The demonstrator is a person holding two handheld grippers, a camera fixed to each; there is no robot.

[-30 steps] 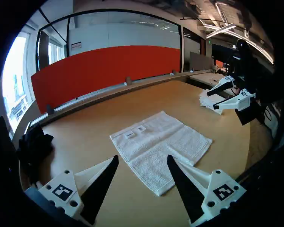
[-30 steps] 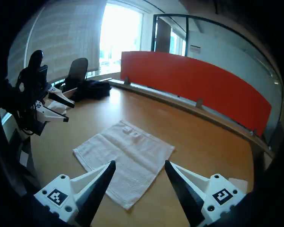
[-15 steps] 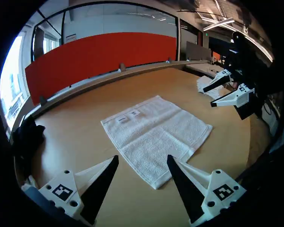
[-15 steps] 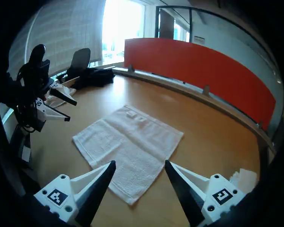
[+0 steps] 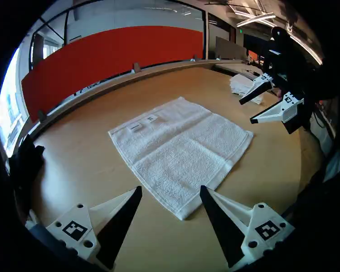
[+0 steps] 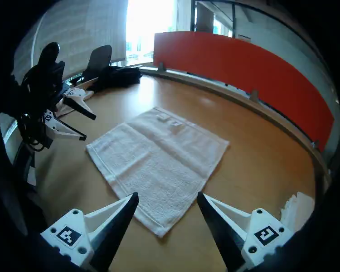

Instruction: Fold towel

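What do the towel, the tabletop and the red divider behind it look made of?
The towel looks like white cotton-type terry, judging by its nubbly pile and hemmed edges. The tabletop is tan wood or wood-look laminate, smooth with a soft sheen. The red divider has a matte, even surface, perhaps fabric-covered or painted board; the look leaves it open.

The left gripper (image 5: 170,187) and right gripper (image 6: 167,194) have white bodies, black tapered fingers (image 5: 120,220) and square black-and-white markers (image 5: 75,230).
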